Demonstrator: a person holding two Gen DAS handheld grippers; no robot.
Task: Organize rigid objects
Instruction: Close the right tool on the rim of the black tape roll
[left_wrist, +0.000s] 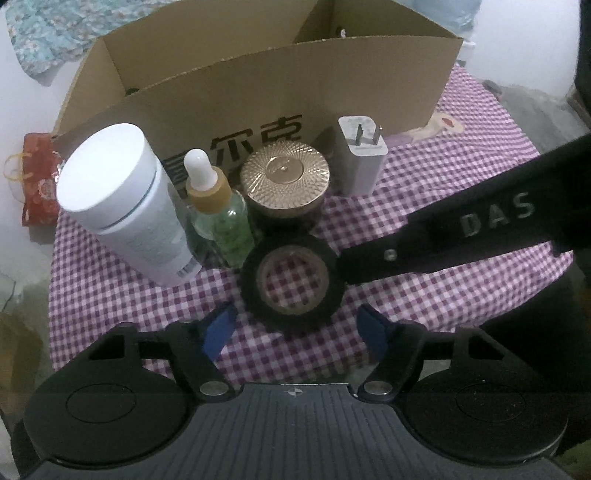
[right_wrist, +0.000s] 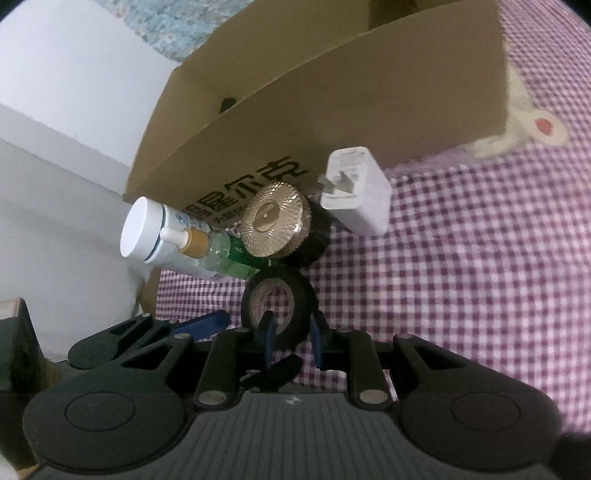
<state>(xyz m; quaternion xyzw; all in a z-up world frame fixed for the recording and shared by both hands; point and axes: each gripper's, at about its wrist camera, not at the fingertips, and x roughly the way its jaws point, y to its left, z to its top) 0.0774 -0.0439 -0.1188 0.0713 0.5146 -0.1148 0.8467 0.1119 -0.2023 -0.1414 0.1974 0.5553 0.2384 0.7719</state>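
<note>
A black tape roll (left_wrist: 255, 295) sits on the purple-checked cloth (left_wrist: 424, 306), in front of a row of items. In the right wrist view my right gripper (right_wrist: 291, 332) is shut on the tape roll (right_wrist: 301, 295), one blue pad inside its hole and the other outside its wall. In the left wrist view the right gripper's black finger (left_wrist: 461, 236) reaches in from the right and meets the roll's right side. My left gripper (left_wrist: 297, 330) stands open just short of the roll; its blue pads (left_wrist: 221, 328) flank the near rim without touching.
Behind the roll stand a white capped bottle (left_wrist: 122, 199), a dropper bottle (left_wrist: 218, 218) with green contents, a gold-lidded jar (left_wrist: 284, 181) and a white charger plug (left_wrist: 362, 158). An open cardboard box (left_wrist: 295, 85) stands behind them. A red pouch (left_wrist: 37, 184) lies off the cloth's left edge.
</note>
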